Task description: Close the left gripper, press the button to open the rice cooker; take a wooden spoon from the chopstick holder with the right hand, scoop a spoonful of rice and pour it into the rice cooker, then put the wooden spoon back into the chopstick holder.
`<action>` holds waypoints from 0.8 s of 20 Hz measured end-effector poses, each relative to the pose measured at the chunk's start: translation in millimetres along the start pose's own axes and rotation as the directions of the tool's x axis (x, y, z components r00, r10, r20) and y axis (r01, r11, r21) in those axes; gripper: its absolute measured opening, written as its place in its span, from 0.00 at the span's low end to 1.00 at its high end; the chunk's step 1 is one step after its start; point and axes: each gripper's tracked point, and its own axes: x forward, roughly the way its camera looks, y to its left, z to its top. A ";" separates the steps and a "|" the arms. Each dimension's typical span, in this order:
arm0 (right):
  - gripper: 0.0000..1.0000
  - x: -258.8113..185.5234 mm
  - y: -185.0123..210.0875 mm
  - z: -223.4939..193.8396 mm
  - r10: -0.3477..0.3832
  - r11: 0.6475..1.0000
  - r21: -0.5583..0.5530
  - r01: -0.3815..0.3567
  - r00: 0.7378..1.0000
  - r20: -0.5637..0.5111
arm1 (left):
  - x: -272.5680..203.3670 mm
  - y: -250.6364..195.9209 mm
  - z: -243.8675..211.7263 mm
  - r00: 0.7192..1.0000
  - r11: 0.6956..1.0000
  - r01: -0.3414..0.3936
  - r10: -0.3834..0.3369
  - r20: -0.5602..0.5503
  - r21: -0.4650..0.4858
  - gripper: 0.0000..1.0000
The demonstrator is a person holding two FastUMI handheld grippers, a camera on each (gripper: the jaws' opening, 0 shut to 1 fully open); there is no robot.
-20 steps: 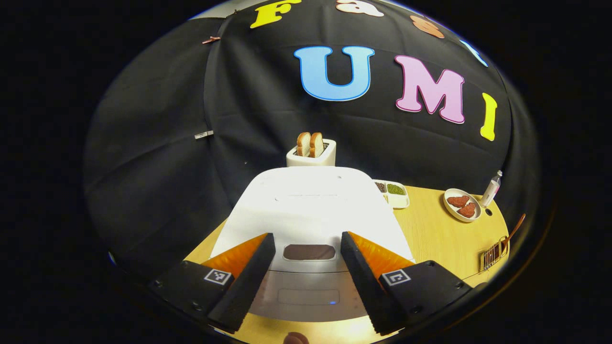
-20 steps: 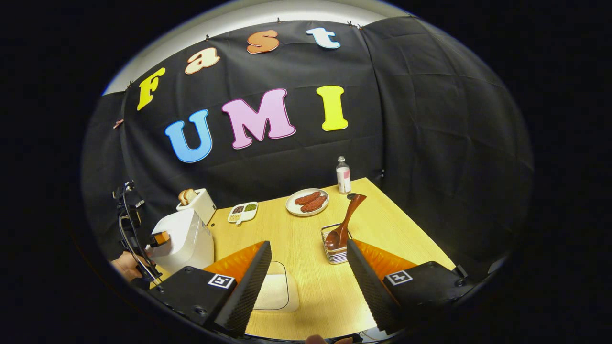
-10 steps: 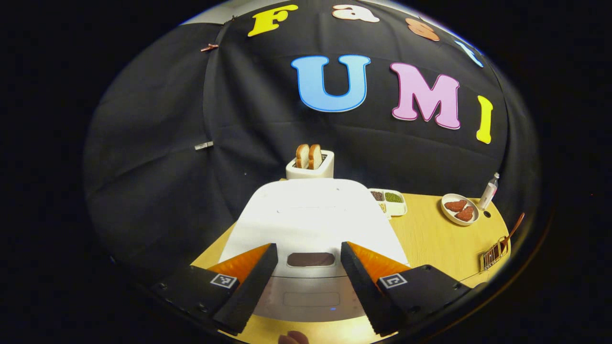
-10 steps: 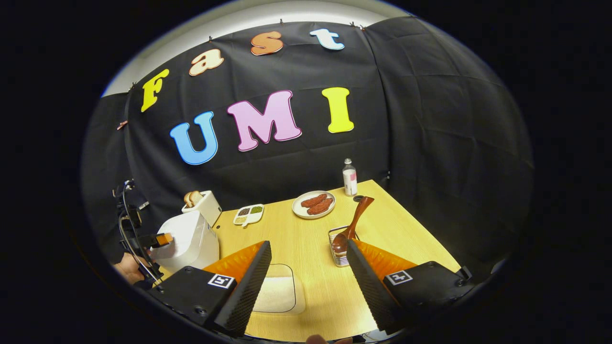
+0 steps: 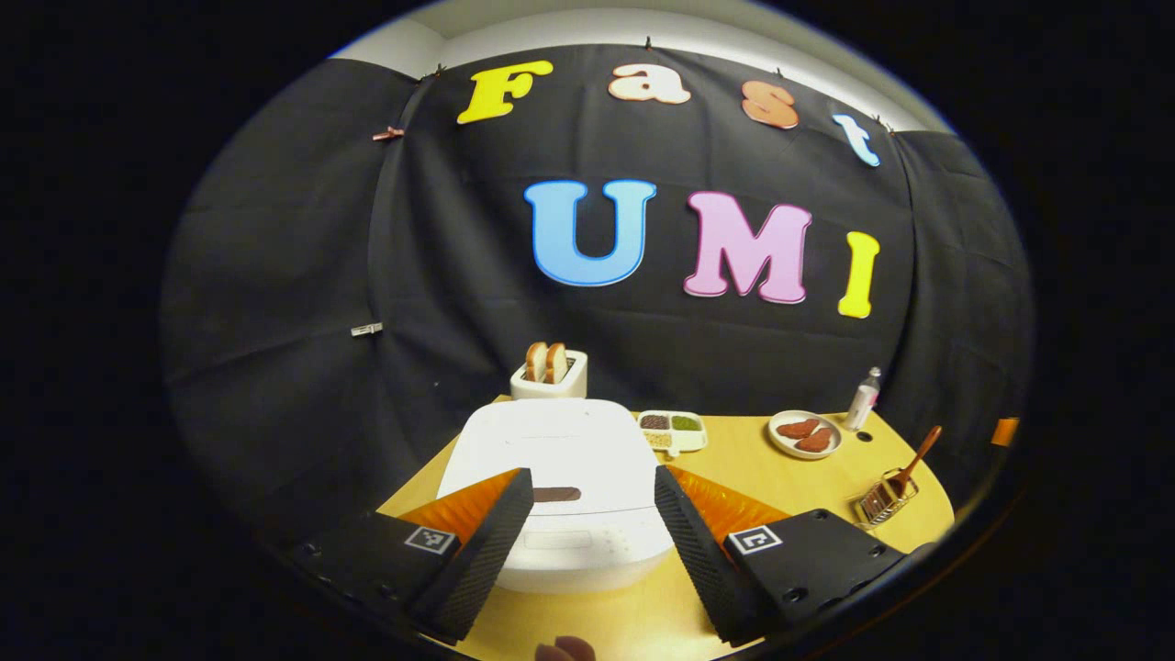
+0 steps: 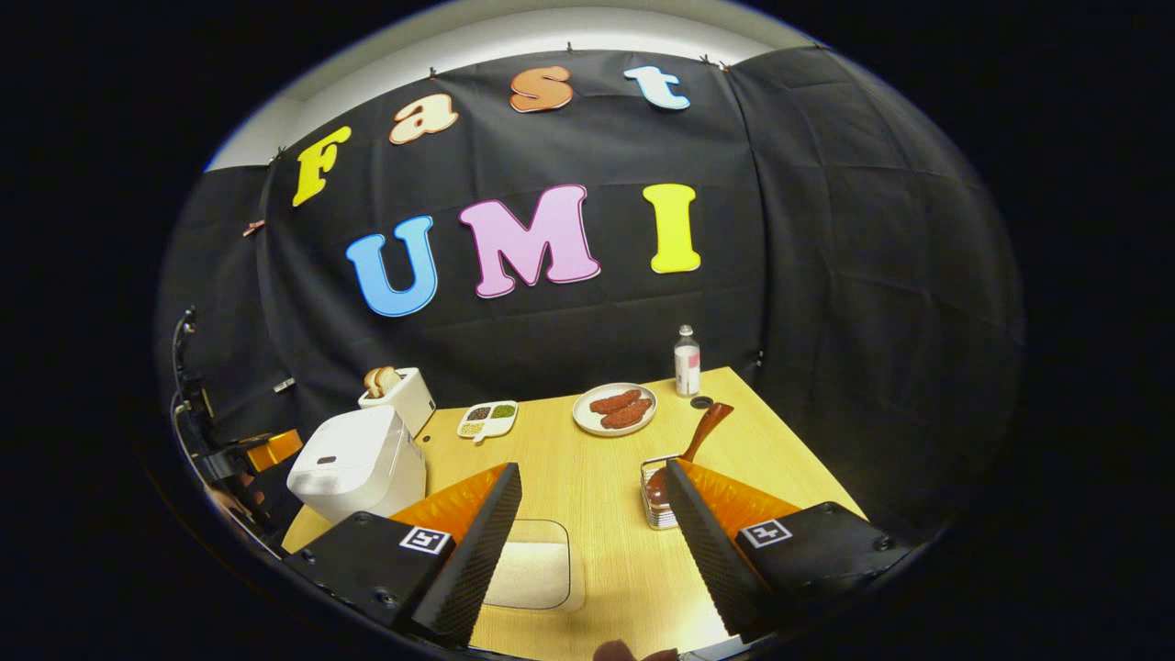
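Nothing of the task looks done yet: the white rice cooker (image 5: 565,491) sits on the desk (image 6: 587,441) with its lid down, and the left gripper (image 5: 587,528) hangs in front of it, fingers apart, not yet closed for the button press. The right gripper (image 6: 592,542), fingers also apart and empty, faces the wooden spoon (image 6: 684,450) standing in the chopstick holder (image 6: 654,505), well right of the cooker; the rice tray (image 6: 537,574) lies between its fingers.

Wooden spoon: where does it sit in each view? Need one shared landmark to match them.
Left gripper view: wooden spoon at the far right, leaning out of the chopstick holder near the table edge.
Right gripper view: wooden spoon right of centre, in the chopstick holder, just beyond the right finger.
Shared landmark: the plate of sausages, beside the bottle.
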 end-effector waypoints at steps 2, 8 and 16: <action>0.98 0.5 8.5 11.0 0.027 1.000 -0.003 -0.027 0.999 0.033 | -18.6 -7.8 14.1 0.999 1.000 0.027 -0.027 0.042 -0.002 0.92; 0.98 -9.4 26.4 53.5 0.079 0.994 -0.087 -0.065 0.981 0.175 | -73.1 -39.1 44.1 0.980 0.995 0.078 -0.087 0.180 0.054 0.93; 0.98 -28.7 45.7 88.5 0.116 0.977 -0.207 -0.053 0.944 0.308 | -97.4 -51.4 57.6 0.974 0.994 0.069 -0.086 0.208 0.088 0.92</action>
